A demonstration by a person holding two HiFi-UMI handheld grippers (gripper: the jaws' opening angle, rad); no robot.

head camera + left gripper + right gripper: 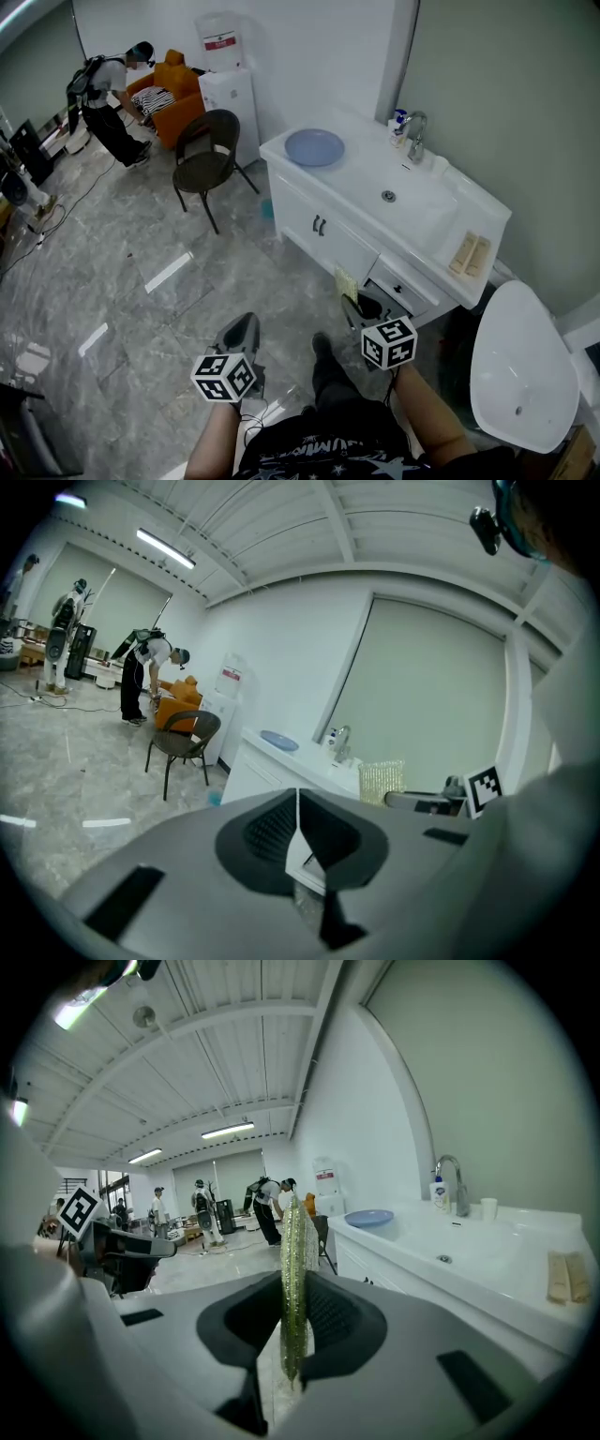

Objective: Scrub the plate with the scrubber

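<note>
A round blue plate (314, 147) lies on the left end of the white vanity counter (361, 164), beside the sink basin (388, 196). In the right gripper view the plate (368, 1217) shows ahead and to the right. My right gripper (356, 302) is below the vanity front, shut on a thin glittery yellow-green scrubber (295, 1241) that stands on edge between its jaws. The scrubber (382, 782) also shows in the left gripper view. My left gripper (240, 334) hangs over the floor, left of the right one. Its jaws (298, 797) are shut with nothing between them.
A faucet (415, 136) and a soap bottle (398, 125) stand behind the basin. Two pale bars (471, 253) lie at the counter's right end. A dark chair (204, 155) and a water dispenser (225, 84) stand left of the vanity. A toilet (520, 366) is at right. A person (112, 98) bends by an orange sofa.
</note>
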